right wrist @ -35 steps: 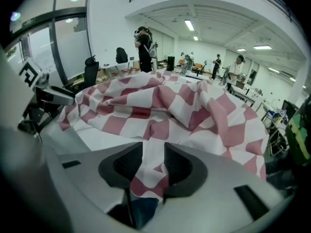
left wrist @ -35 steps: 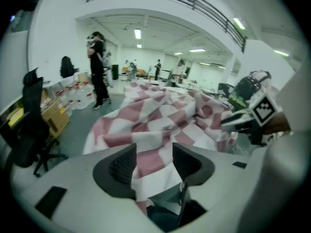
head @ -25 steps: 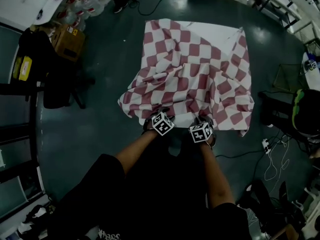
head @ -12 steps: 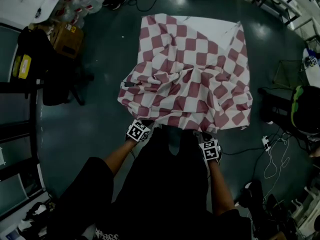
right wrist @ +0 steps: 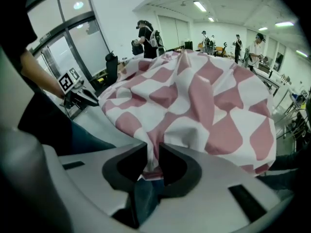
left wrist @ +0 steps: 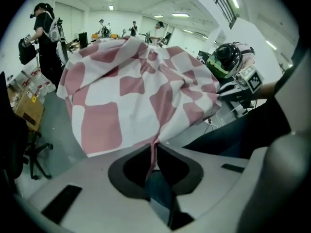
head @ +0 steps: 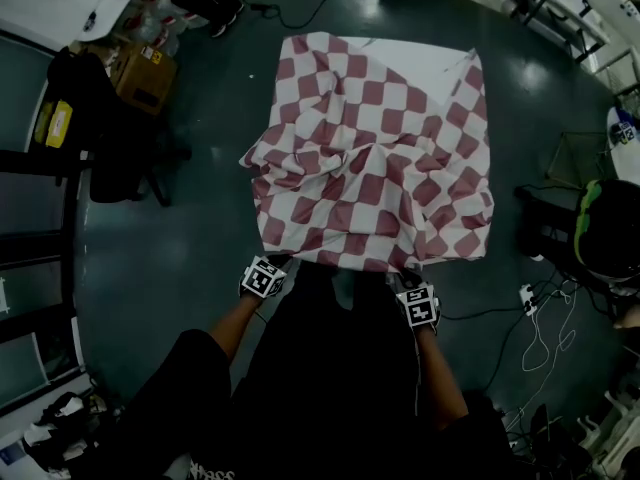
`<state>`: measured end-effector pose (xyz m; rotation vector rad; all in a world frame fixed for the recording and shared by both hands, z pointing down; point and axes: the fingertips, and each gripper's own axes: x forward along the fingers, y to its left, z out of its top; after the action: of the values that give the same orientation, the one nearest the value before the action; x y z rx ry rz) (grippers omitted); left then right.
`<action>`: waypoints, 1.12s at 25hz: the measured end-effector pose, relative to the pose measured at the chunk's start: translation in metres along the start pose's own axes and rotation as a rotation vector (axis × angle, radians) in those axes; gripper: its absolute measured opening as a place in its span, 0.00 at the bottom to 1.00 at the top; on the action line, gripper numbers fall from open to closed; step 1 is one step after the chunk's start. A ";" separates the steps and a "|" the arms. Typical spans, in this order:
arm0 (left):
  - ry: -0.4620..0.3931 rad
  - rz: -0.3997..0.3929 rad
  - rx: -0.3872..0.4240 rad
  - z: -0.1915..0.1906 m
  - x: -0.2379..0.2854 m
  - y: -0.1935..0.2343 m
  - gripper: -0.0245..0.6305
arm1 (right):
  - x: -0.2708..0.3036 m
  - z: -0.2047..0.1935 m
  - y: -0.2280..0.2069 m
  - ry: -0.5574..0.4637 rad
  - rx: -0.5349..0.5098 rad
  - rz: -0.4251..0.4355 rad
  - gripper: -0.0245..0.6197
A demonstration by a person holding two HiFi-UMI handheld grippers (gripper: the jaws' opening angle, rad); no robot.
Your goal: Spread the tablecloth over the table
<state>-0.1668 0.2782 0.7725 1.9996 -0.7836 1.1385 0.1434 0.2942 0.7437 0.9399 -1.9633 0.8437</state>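
Left tongs (left wrist: 154,150) are pressed together on a thin fold of the tablecloth (head: 375,158), right at its near hem. Right tongs (right wrist: 153,160) are pinching a thicker bunch of the same hem. Their jaws have just been opening a little, but the cloth fills the gap between the pads. From the head view I've got both tongs at the near edge of the table (head: 420,60), set apart, one towards each near corner.

The cloth itself is a red-and-white check. It lies over most of the table, with the near edge hanging down toward me. The middle is rumpled, with ridges running across it and a heap on the left side. The far part lies flatter. A pale bare strip of table shows at the far right, beside a turned-over corner. All around is dark floor (head: 200,218).
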 end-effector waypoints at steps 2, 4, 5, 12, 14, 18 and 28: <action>-0.059 0.021 -0.015 0.017 -0.009 -0.001 0.11 | -0.013 0.017 -0.006 -0.081 0.023 0.040 0.19; -0.126 0.021 -0.041 0.035 -0.016 -0.007 0.14 | -0.028 0.035 -0.017 -0.183 0.077 0.067 0.20; -0.156 0.012 -0.059 0.045 -0.019 -0.012 0.14 | -0.036 0.044 -0.026 -0.236 0.104 0.073 0.20; -0.461 0.032 -0.097 0.119 -0.056 -0.048 0.21 | -0.075 0.065 -0.089 -0.408 0.174 0.020 0.20; -0.485 0.011 -0.100 0.135 -0.050 -0.058 0.21 | -0.077 0.068 -0.101 -0.413 0.188 -0.015 0.19; -0.486 -0.107 -0.100 0.164 -0.021 -0.087 0.21 | -0.085 0.075 -0.110 -0.412 0.217 -0.068 0.17; -0.461 -0.332 0.050 0.221 0.030 -0.153 0.21 | -0.098 0.040 -0.133 -0.284 0.303 -0.270 0.17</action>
<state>0.0673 0.1840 0.6757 2.3621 -0.6103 0.5169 0.2809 0.2254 0.6711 1.5373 -1.9109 0.9037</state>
